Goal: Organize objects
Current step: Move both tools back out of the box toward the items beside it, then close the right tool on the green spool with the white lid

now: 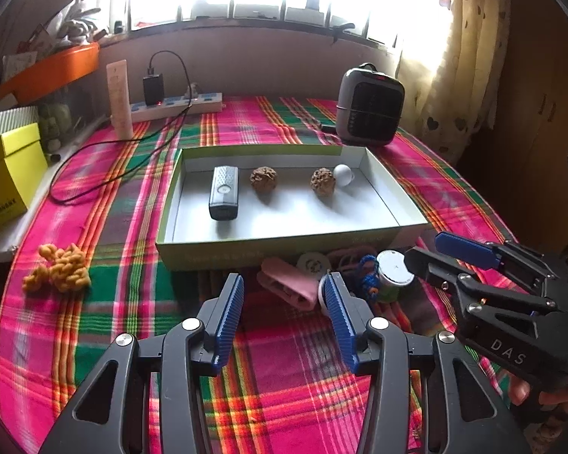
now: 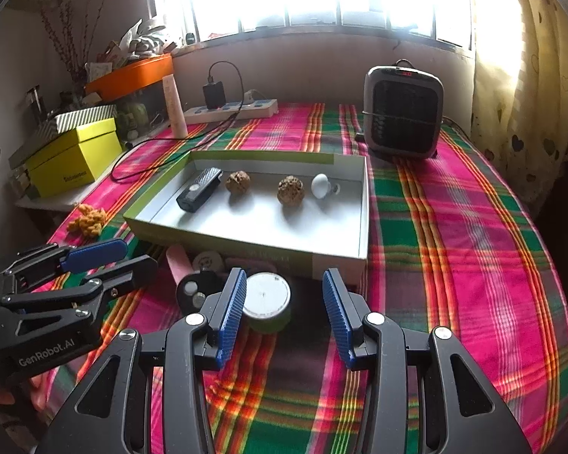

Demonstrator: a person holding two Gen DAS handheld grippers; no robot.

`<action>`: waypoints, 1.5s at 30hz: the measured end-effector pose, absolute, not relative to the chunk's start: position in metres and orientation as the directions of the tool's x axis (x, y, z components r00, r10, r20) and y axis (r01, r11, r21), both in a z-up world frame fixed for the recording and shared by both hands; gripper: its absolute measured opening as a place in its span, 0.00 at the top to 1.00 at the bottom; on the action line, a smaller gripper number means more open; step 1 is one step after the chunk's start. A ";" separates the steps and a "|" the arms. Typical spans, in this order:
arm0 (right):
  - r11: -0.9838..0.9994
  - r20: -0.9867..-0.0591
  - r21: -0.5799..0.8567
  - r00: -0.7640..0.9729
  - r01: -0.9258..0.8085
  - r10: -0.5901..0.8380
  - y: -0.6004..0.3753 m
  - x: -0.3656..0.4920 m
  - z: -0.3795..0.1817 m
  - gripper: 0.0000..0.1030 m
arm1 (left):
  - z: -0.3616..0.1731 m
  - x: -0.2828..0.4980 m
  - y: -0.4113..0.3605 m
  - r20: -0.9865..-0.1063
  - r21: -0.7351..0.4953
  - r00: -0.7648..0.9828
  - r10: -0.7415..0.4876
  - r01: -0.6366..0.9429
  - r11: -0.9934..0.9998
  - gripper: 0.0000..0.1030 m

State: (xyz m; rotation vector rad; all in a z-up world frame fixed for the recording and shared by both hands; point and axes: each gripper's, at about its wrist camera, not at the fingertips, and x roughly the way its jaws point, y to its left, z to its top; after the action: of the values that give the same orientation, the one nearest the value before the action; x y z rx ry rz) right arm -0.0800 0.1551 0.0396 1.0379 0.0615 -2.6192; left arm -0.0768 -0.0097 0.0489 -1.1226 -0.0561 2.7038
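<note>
An open white box (image 1: 284,244) holds a grey device (image 1: 223,193), two walnuts (image 1: 263,178) and a white knob (image 1: 342,174). Small items lie against its front wall: a pink piece (image 1: 287,280), a white disc (image 1: 313,263), a blue cord (image 1: 369,276) and a green jar with a white lid (image 2: 267,295). My left gripper (image 1: 284,278) is open, and the pink piece lies just beyond its fingertips. The right gripper (image 2: 284,273) is open too, with the jar between its fingers and a gap on the right side. A yellow knotted lump (image 1: 60,270) sits far left.
A grey heater (image 2: 403,113) stands behind the box at the right. A power strip (image 1: 178,106) with a charger and a trailing black cable, and a cream tube (image 1: 119,100), are at the back left. A yellow box (image 1: 7,178) sits off the table's left edge.
</note>
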 end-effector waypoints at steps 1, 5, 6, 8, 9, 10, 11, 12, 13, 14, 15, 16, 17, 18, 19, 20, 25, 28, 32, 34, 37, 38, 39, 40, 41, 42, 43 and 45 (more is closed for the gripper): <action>-0.946 -0.676 0.078 -0.681 0.314 -0.281 0.155 -0.079 0.038 0.58 | 0.047 -0.076 -0.010 -0.700 -0.121 -0.682 0.214 -0.182 -0.976 0.57; -0.944 -0.681 0.086 -0.673 0.318 -0.288 0.157 -0.075 0.034 0.58 | 0.041 -0.073 -0.010 -0.710 -0.125 -0.671 0.215 -0.180 -0.976 0.57; -0.944 -0.682 0.088 -0.672 0.317 -0.289 0.157 -0.075 0.033 0.58 | 0.039 -0.072 -0.011 -0.712 -0.130 -0.667 0.219 -0.181 -0.975 0.57; -0.944 -0.684 0.094 -0.668 0.318 -0.293 0.158 -0.074 0.030 0.58 | 0.036 -0.071 -0.012 -0.717 -0.138 -0.660 0.225 -0.181 -0.974 0.57; -0.943 -0.685 0.096 -0.666 0.319 -0.295 0.158 -0.075 0.030 0.58 | 0.035 -0.070 -0.012 -0.718 -0.143 -0.658 0.228 -0.181 -0.973 0.57; -0.942 -0.687 0.099 -0.663 0.320 -0.298 0.158 -0.074 0.029 0.58 | 0.034 -0.069 -0.012 -0.718 -0.152 -0.655 0.235 -0.183 -0.971 0.57; -0.941 -0.687 0.101 -0.661 0.322 -0.300 0.157 -0.074 0.029 0.58 | 0.033 -0.069 -0.013 -0.719 -0.157 -0.652 0.240 -0.184 -0.970 0.57; -0.940 -0.688 0.104 -0.660 0.324 -0.303 0.157 -0.074 0.028 0.58 | 0.033 -0.069 -0.013 -0.720 -0.162 -0.650 0.245 -0.185 -0.969 0.57; -0.940 -0.690 0.104 -0.657 0.325 -0.304 0.156 -0.074 0.027 0.58 | 0.032 -0.068 -0.012 -0.720 -0.167 -0.647 0.250 -0.189 -0.968 0.57; -0.939 -0.691 0.105 -0.655 0.328 -0.306 0.155 -0.074 0.027 0.58 | 0.031 -0.068 -0.012 -0.721 -0.169 -0.645 0.253 -0.191 -0.967 0.57; -0.937 -0.690 0.107 -0.653 0.332 -0.311 0.155 -0.075 0.026 0.58 | 0.030 -0.068 -0.012 -0.722 -0.172 -0.642 0.257 -0.192 -0.966 0.57; -0.936 -0.691 0.110 -0.651 0.335 -0.314 0.154 -0.075 0.026 0.58 | 0.029 -0.068 -0.012 -0.724 -0.176 -0.639 0.260 -0.193 -0.965 0.57; -0.935 -0.693 0.111 -0.648 0.337 -0.316 0.153 -0.076 0.025 0.58 | 0.029 -0.067 -0.012 -0.726 -0.180 -0.636 0.263 -0.193 -0.965 0.57; -0.933 -0.693 0.112 -0.646 0.342 -0.320 0.152 -0.076 0.025 0.58 | 0.028 -0.068 -0.012 -0.727 -0.184 -0.633 0.266 -0.194 -0.964 0.57; -0.931 -0.694 0.109 -0.643 0.349 -0.322 0.150 -0.077 0.024 0.58 | 0.027 -0.067 -0.012 -0.729 -0.185 -0.630 0.266 -0.194 -0.964 0.57; -0.931 -0.697 0.104 -0.642 0.351 -0.320 0.149 -0.078 0.023 0.58 | 0.026 -0.067 -0.012 -0.730 -0.183 -0.630 0.265 -0.193 -0.964 0.57; -0.930 -0.705 0.090 -0.637 0.357 -0.312 0.145 -0.084 0.020 0.57 | 0.024 -0.068 -0.015 -0.732 -0.190 -0.626 0.267 -0.188 -0.964 0.57; -0.927 -0.717 0.078 -0.626 0.366 -0.307 0.142 -0.089 0.017 0.57 | 0.022 -0.069 -0.016 -0.735 -0.195 -0.623 0.268 -0.184 -0.963 0.57; -0.923 -0.715 0.094 -0.620 0.373 -0.323 0.142 -0.092 0.016 0.57 | 0.020 -0.070 -0.017 -0.738 -0.200 -0.618 0.271 -0.182 -0.963 0.57; -0.921 -0.717 0.092 -0.616 0.379 -0.325 0.141 -0.092 0.017 0.57 | 0.019 -0.071 -0.017 -0.738 -0.202 -0.618 0.271 -0.182 -0.962 0.57; -0.920 -0.715 0.083 -0.620 0.383 -0.323 0.140 -0.090 0.017 0.57 | 0.020 -0.071 -0.017 -0.735 -0.207 -0.618 0.278 -0.186 -0.960 0.57; -0.919 -0.715 0.086 -0.619 0.384 -0.325 0.140 -0.090 0.017 0.57 | 0.019 -0.071 -0.017 -0.736 -0.207 -0.618 0.279 -0.186 -0.960 0.57; -0.918 -0.715 0.089 -0.617 0.386 -0.329 0.140 -0.091 0.017 0.57 | 0.019 -0.072 -0.017 -0.736 -0.207 -0.617 0.278 -0.185 -0.961 0.57; -0.917 -0.714 0.093 -0.616 0.387 -0.333 0.141 -0.091 0.017 0.57 | 0.018 -0.072 -0.017 -0.737 -0.208 -0.616 0.278 -0.185 -0.961 0.57; -0.917 -0.713 0.097 -0.616 0.388 -0.336 0.141 -0.091 0.017 0.58 | 0.018 -0.073 -0.017 -0.738 -0.209 -0.615 0.278 -0.185 -0.960 0.57; -0.917 -0.712 0.098 -0.617 0.387 -0.336 0.141 -0.091 0.017 0.58 | 0.018 -0.073 -0.017 -0.739 -0.209 -0.614 0.279 -0.185 -0.960 0.57; -0.917 -0.710 0.102 -0.617 0.385 -0.338 0.142 -0.091 0.018 0.58 | 0.018 -0.073 -0.017 -0.739 -0.209 -0.614 0.279 -0.184 -0.960 0.57; -0.917 -0.709 0.110 -0.616 0.384 -0.343 0.143 -0.091 0.018 0.65 | 0.018 -0.073 -0.017 -0.737 -0.211 -0.615 0.280 -0.184 -0.960 0.57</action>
State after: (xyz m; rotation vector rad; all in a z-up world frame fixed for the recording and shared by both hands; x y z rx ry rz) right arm -0.0912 0.1431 0.0177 1.0848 0.0734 -2.5088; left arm -0.0727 -0.0172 0.0177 -1.2190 -0.1662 2.6059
